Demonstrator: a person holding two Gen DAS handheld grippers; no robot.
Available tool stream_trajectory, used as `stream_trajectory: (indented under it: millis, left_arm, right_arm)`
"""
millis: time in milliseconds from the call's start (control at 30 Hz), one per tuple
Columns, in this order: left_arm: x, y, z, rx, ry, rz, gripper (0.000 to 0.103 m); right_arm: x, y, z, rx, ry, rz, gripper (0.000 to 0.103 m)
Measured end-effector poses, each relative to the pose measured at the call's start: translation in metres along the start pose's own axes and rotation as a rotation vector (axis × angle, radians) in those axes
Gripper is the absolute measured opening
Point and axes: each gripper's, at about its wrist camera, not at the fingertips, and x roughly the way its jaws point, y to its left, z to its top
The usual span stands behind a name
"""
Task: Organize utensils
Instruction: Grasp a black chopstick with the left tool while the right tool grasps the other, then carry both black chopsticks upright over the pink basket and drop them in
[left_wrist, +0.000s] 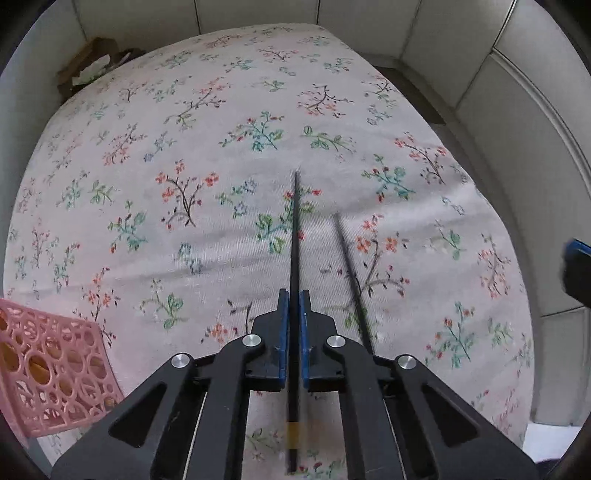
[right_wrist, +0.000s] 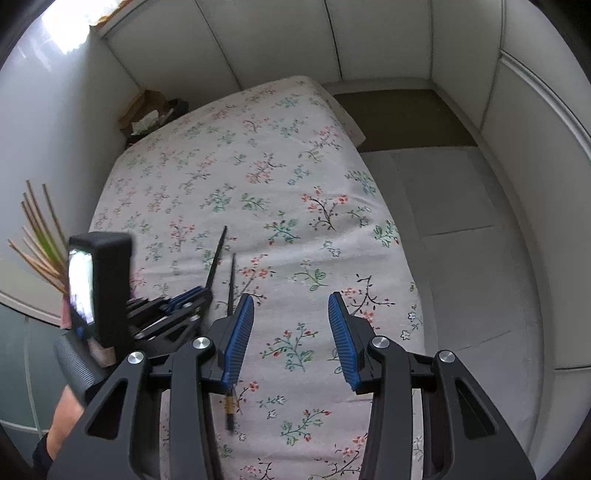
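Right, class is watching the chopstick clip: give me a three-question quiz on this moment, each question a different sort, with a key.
1. True or false: the left gripper is shut on a black chopstick.
2. Multiple choice: where is the second black chopstick? A. lying on the floral cloth B. in the right gripper C. inside the pink basket
3. Fill in: the right gripper's fingers are ____.

Key: 1 true; 2 A; 3 open, with nothing between them.
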Motion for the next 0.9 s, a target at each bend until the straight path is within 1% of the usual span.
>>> stream_trajectory:
  millis: [67, 167, 300, 400, 533, 600, 667, 767, 800, 833, 867, 900]
  left_arm:
    - [-0.014, 0.003, -0.004, -0.014, -0.036, -0.024, 0.004]
    - [-0.046, 0.006, -0.010, -0.033, -0.108, -0.079, 0.004]
    - [-0.093, 0.004, -0.022, -0.010, -0.215, -0.101, 0.004]
    - [-0.129, 0.005, -0.032, 0.006, -0.299, -0.140, 0.004]
    - [-0.170, 0.010, -0.043, 0.002, -0.397, -0.148, 0.004]
    - [-0.187, 0.015, -0.050, -0.004, -0.438, -0.139, 0.004]
    - [-0.200, 0.020, -0.052, -0.002, -0.479, -0.134, 0.004]
    - [-0.218, 0.027, -0.057, 0.002, -0.535, -0.143, 0.004]
    - [-0.222, 0.028, -0.059, 0.004, -0.543, -0.142, 0.004]
    - [-0.225, 0.029, -0.059, 0.004, -0.551, -0.141, 0.004]
    - [-0.229, 0.032, -0.061, 0.004, -0.560, -0.143, 0.004]
    - [-0.228, 0.034, -0.061, 0.003, -0.561, -0.142, 0.004]
  right_arm:
    - [0.005, 0.005, -0.001, -0.027, 0.016, -0.004, 0.038]
    - [0.016, 0.014, -0.004, -0.048, 0.051, 0.029, 0.038]
    - [0.039, 0.035, -0.009, -0.098, 0.114, 0.047, 0.038]
    - [0.055, 0.050, -0.014, -0.130, 0.160, 0.055, 0.037]
    - [0.071, 0.062, -0.015, -0.139, 0.192, 0.055, 0.037]
    - [0.078, 0.067, -0.015, -0.145, 0.199, 0.039, 0.037]
    - [0.085, 0.074, -0.016, -0.155, 0.188, -0.009, 0.029]
    - [0.095, 0.082, -0.016, -0.158, 0.185, -0.027, 0.022]
    - [0.098, 0.084, -0.015, -0.161, 0.187, -0.036, 0.021]
    - [0.103, 0.089, -0.017, -0.182, 0.190, -0.058, 0.017]
    - [0.103, 0.095, -0.018, -0.216, 0.172, -0.095, 0.010]
    - [0.103, 0.101, -0.020, -0.224, 0.175, -0.113, 0.008]
